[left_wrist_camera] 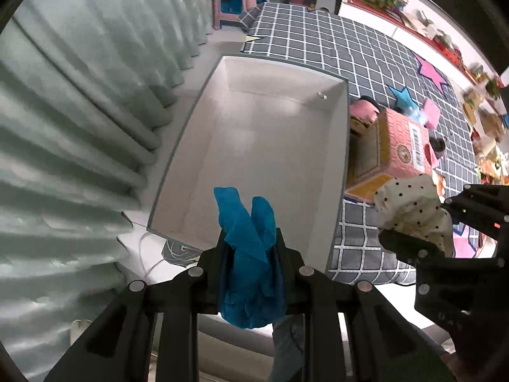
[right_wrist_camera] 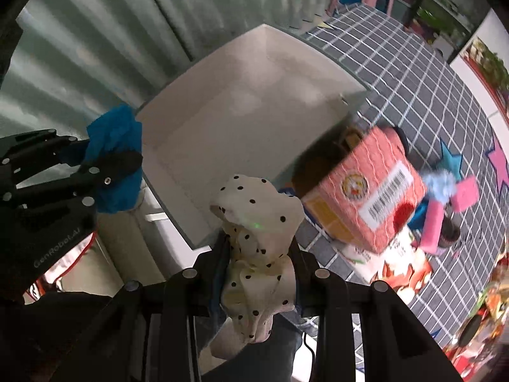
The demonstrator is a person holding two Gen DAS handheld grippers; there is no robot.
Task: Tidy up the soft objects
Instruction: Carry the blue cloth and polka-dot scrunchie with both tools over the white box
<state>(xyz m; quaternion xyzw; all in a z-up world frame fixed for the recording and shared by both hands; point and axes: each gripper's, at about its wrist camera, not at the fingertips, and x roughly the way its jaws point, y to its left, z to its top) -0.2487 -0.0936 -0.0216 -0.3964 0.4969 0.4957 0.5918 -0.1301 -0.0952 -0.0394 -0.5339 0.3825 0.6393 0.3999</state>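
My left gripper (left_wrist_camera: 249, 245) is shut on a crumpled blue cloth (left_wrist_camera: 246, 226), held above the near edge of an open white box (left_wrist_camera: 254, 140). My right gripper (right_wrist_camera: 259, 245) is shut on a cream cloth with black dots (right_wrist_camera: 257, 219), held just off the box's near right corner (right_wrist_camera: 197, 245). The dotted cloth also shows in the left wrist view (left_wrist_camera: 410, 210), right of the box. The blue cloth shows in the right wrist view (right_wrist_camera: 117, 165), at the box's left edge. The box (right_wrist_camera: 241, 111) holds nothing I can see.
A pink cardboard carton (left_wrist_camera: 400, 140) stands against the box's right side on a grey checked mat (left_wrist_camera: 318, 41). Pink foam blocks and a pale blue fluffy item (right_wrist_camera: 440, 184) lie beyond it. Pale green curtains (left_wrist_camera: 79, 111) hang on the left. A pink stool (left_wrist_camera: 238, 0) stands far back.
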